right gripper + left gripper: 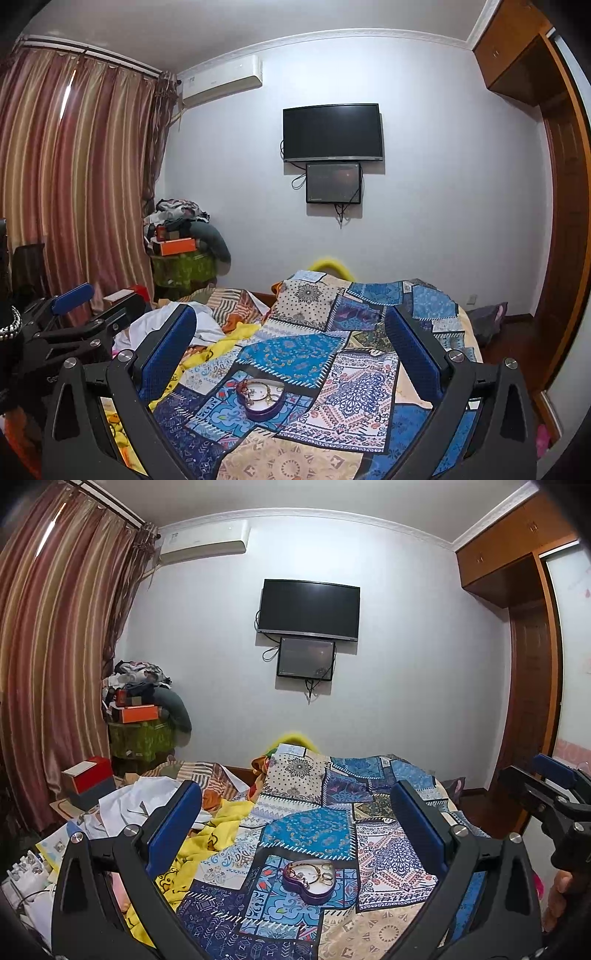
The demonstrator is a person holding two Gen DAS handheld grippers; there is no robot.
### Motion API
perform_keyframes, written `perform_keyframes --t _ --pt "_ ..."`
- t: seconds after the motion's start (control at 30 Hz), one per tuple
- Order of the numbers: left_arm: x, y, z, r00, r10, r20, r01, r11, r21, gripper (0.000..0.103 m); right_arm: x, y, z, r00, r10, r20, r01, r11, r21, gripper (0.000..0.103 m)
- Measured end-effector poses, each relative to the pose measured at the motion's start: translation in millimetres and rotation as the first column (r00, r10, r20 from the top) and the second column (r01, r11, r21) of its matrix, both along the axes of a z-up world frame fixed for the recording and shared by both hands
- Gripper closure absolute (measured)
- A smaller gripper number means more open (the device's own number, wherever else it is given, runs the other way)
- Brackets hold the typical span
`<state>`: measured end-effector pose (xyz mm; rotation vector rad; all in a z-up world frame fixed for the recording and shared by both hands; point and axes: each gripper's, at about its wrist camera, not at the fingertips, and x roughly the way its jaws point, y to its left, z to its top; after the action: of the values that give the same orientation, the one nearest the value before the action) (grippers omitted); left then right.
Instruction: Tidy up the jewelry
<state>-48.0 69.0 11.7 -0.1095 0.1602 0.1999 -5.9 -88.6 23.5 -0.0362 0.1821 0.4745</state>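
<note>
A purple heart-shaped jewelry box (311,880) lies open on the patchwork quilt, with gold bangles and rings (314,872) inside. It also shows in the right wrist view (263,402). My left gripper (295,827) is open and empty, held above and behind the box. My right gripper (291,347) is open and empty, also above the box. The right gripper shows at the right edge of the left view (554,794); the left gripper shows at the left of the right view (74,317).
The patchwork quilt (391,856) covers the bed. Yellow cloth (214,834), white cloth and papers lie on the left side. A red and grey box (90,781) stands left. A cluttered pile (142,709) fills the corner. A wardrobe (524,664) stands right.
</note>
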Motion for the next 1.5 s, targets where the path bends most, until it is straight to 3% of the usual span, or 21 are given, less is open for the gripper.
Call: perform_keyframes --t 1.5 --pt "6.9 -3.9 -3.4 0.998 -0.062 -0.023 0.062 0.998 0.012 0.0 5.9 -7.3 -0.9 0.999 -0.034 -0.04 0.034 0.999 0.017 0.002"
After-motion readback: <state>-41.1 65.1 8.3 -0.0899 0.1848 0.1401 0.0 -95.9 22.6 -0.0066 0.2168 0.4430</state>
